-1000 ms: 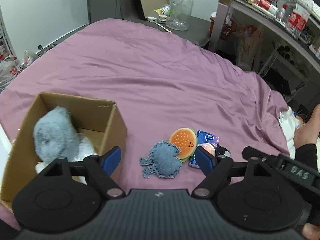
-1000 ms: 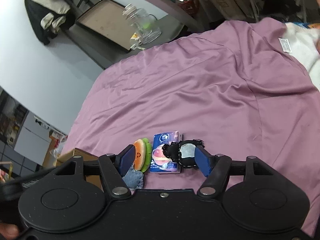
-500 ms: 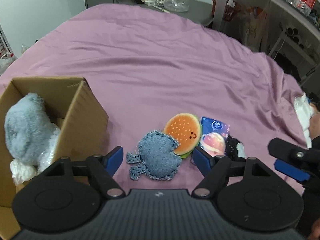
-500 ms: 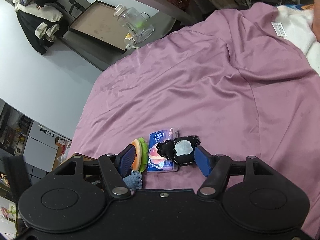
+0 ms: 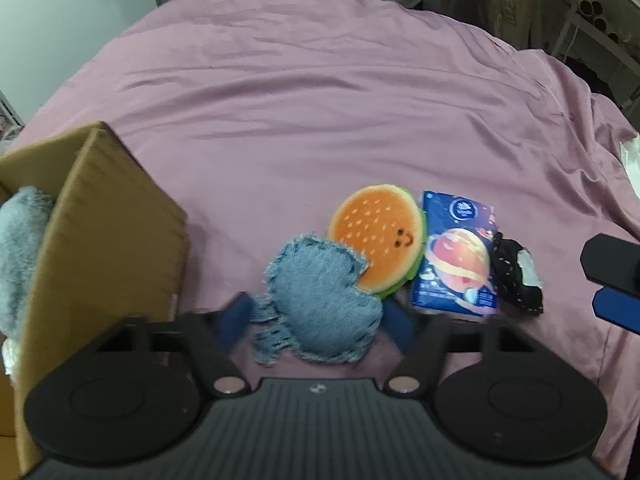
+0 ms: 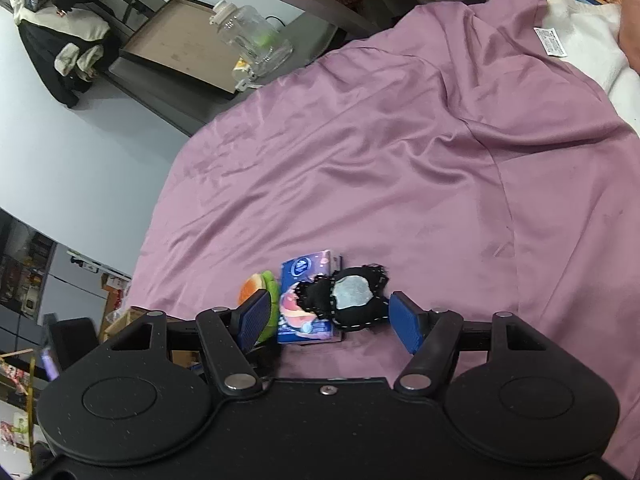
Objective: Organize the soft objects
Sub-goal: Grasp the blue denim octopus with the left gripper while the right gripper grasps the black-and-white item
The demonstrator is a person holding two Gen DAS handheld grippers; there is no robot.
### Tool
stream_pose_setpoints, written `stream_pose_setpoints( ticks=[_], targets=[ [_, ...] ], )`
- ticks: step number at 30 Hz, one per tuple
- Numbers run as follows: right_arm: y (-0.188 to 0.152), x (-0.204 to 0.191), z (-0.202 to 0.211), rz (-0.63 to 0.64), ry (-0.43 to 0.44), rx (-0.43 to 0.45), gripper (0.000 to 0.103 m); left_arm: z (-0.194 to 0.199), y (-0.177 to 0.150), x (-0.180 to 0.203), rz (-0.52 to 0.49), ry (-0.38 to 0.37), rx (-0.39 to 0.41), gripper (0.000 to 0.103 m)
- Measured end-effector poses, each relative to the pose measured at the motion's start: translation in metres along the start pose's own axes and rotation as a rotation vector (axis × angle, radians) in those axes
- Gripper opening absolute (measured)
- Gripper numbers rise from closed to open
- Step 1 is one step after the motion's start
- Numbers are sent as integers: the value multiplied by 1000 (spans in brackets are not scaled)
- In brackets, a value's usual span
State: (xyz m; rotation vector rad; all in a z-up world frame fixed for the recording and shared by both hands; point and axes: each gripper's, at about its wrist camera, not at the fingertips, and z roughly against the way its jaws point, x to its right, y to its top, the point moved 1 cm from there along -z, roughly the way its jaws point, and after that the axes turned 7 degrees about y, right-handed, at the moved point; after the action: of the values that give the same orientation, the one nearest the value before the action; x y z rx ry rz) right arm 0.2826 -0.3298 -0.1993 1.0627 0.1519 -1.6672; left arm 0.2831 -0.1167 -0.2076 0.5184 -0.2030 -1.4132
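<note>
A denim-blue plush (image 5: 320,300) lies on the purple sheet (image 5: 320,120) between the blurred fingers of my open left gripper (image 5: 316,320). Touching it is an orange burger plush (image 5: 376,236), then a blue tissue pack (image 5: 456,260) and a black plush with a grey patch (image 5: 516,276). My right gripper (image 6: 330,320) is open just short of the black plush (image 6: 348,296), which rests partly on the tissue pack (image 6: 300,304). The burger plush (image 6: 256,286) is half hidden behind its left finger. A cardboard box (image 5: 100,220) at the left holds a grey fluffy plush (image 5: 20,248).
The right gripper's finger (image 5: 612,280) shows at the left wrist view's right edge. A glass jar (image 6: 252,40) and a tray (image 6: 176,40) stand on a dark table beyond the bed. A white cloth (image 6: 592,40) lies at the bed's far right.
My left gripper has dropped forward, so the denim plush now lies between its fingers and the box has slid left. The right gripper has edged closer to the black plush.
</note>
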Motion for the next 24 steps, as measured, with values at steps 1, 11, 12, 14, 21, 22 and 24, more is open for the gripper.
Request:
stream_pose_setpoints(
  ticks=[1, 11, 12, 14, 21, 22, 24],
  targets=[
    [0, 0, -2, 4, -9, -1, 65, -1, 2, -1, -2, 6, 1, 49],
    [-3, -2, -24, 41, -30, -10, 65, 22, 5, -19, 59, -96, 6, 41],
    [-3, -2, -26, 42, -29, -15, 65, 27, 5, -21, 63, -107, 8, 41],
    [-5, -1, -31, 45, -31, -24, 65, 35, 4, -24, 69, -125, 17, 42],
    [-11, 12, -44, 3, -4, -74, 13, 62, 0, -43, 93, -155, 52, 41],
    [-12, 13, -43, 1, -9, -66, 10, 65, -1, -46, 100, -155, 54, 42],
    [-13, 11, -35, 11, -16, -44, 8, 72, -2, -53, 108, -154, 66, 42]
  ],
)
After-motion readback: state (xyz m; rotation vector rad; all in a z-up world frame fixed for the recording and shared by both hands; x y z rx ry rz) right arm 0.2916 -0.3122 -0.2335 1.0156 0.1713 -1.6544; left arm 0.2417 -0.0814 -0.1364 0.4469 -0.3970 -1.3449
